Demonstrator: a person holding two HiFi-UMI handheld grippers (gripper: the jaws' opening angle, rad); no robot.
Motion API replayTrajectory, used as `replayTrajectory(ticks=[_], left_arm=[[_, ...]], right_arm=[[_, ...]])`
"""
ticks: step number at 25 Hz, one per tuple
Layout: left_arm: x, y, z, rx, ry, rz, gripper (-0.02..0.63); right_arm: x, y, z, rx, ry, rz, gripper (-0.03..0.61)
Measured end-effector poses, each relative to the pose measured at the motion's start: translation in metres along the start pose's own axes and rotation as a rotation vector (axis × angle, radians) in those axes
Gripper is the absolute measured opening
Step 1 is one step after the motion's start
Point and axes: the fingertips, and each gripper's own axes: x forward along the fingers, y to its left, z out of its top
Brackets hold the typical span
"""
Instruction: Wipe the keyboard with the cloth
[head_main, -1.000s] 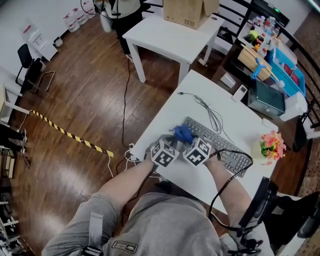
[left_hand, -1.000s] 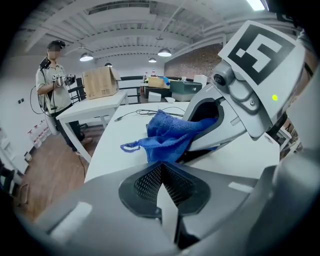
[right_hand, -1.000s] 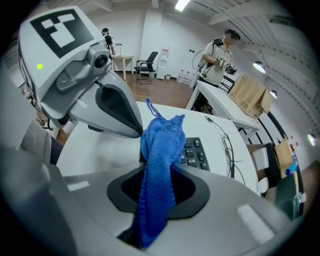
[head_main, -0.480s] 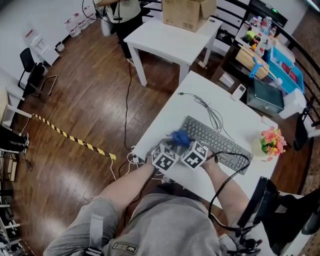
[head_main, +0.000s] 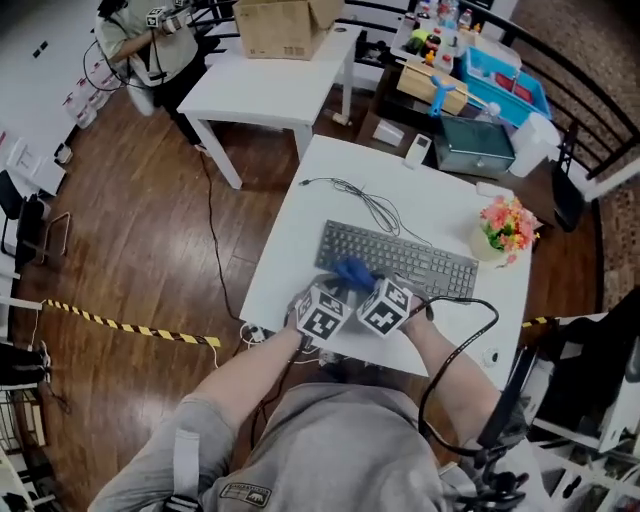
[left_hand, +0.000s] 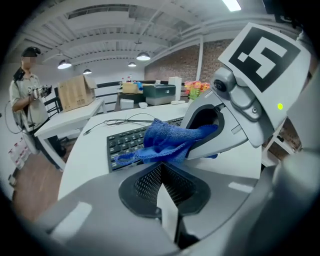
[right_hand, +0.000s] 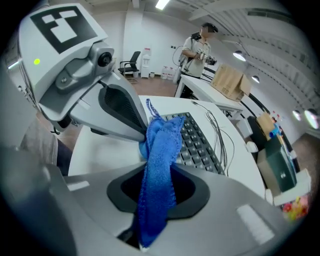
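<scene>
A grey keyboard (head_main: 425, 264) lies across the white table (head_main: 300, 225). A bunched blue cloth (head_main: 352, 271) sits over its near left end. Both grippers meet at the cloth, side by side under their marker cubes. My right gripper (right_hand: 159, 186) is shut on the cloth (right_hand: 159, 165), which runs down between its jaws and hangs out behind them. My left gripper (left_hand: 162, 169) has its jaws together, pinching the cloth (left_hand: 165, 141) at the very tips. The keys (left_hand: 122, 143) show just beyond the cloth.
The keyboard's thin cable (head_main: 372, 207) trails toward the table's far edge. A pot of flowers (head_main: 506, 226) stands at the right end. A black cable (head_main: 468, 335) loops off my right gripper. Beyond stand another white table (head_main: 270, 88) with a cardboard box (head_main: 285, 22), and a person (head_main: 140, 45).
The head view has swung, so the table sits differently in frame. Both grippers have shifted together with the cloth, still at the keyboard's left end. Their grip looks unchanged.
</scene>
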Motion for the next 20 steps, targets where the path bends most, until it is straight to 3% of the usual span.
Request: replayTrajectory(ticks=[6,11,15,20], left_arm=[[0.022,-0.067,0.007,0.131,-0.001,-0.167,-0.006],[0.032,-0.123,0.002,0.202,0.016,-0.255,-0.006],[0.038,-0.144,-0.004,0.232,0.037,-0.262,-0.006],[0.032,-0.144,-0.01,0.222,0.052,-0.189,-0.006]], right_arm=[[-0.031,0.015,-0.079,0.21,0.058,-0.085,0.086],[-0.048,0.036,-0.15,0.352,0.109,-0.128,0.086],[-0.045,0.038,-0.17,0.393,0.09,-0.154,0.094],[-0.043,0.038,-0.169,0.363,0.042,-0.167,0.134]])
